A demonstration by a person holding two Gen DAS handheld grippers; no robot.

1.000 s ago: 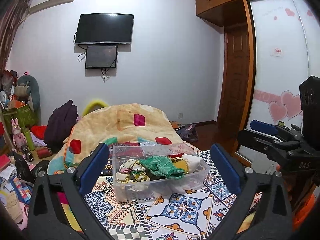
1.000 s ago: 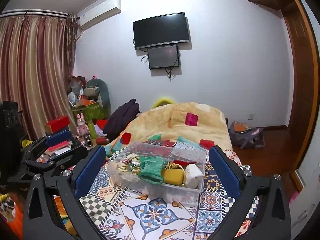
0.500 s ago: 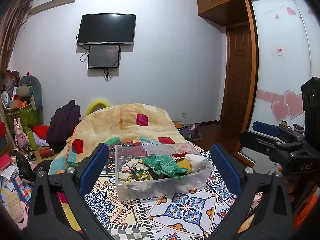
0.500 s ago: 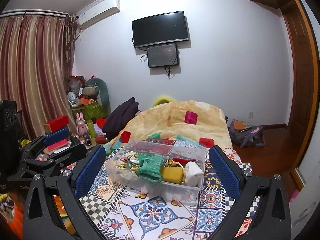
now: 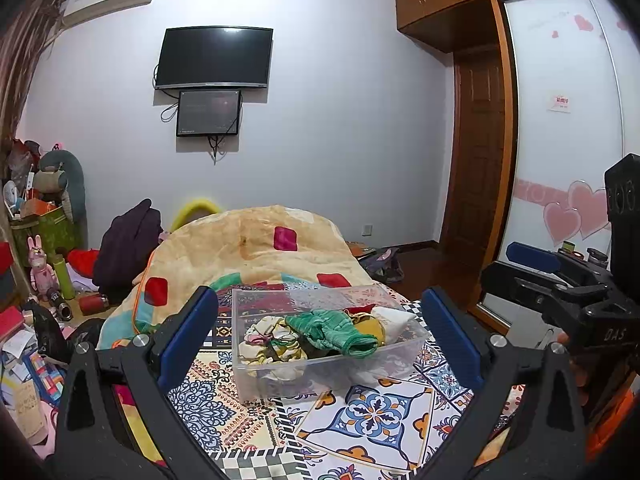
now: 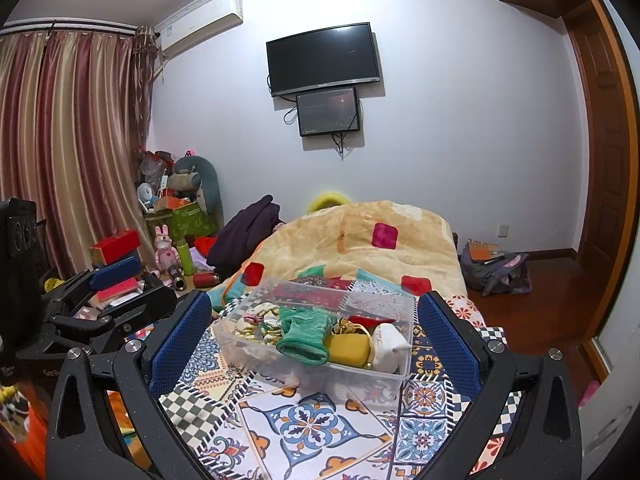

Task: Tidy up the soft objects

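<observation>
A clear plastic box (image 5: 256, 376) stands on the patterned bed cover; it also shows in the right wrist view (image 6: 404, 364). It holds soft items: a green knit piece (image 5: 332, 330) (image 6: 302, 338), a yellow piece (image 6: 348, 348), a white piece (image 6: 388, 340), floral cloth (image 5: 264, 334). My left gripper (image 5: 320, 320) is open and empty, held back from the box. My right gripper (image 6: 316, 316) is open and empty, also short of the box. Each gripper shows at the edge of the other's view.
A beige quilt (image 5: 256, 240) is heaped behind the box. Clutter, a pink rabbit toy (image 6: 166, 246) and boxes fill the floor at left. A bag (image 6: 496, 268) lies on the wood floor at right. A wardrobe (image 5: 560, 120) stands at right.
Both grippers drifted slightly; the box sits a little further right in the left view and lower in the right view. Both stay open and empty.
</observation>
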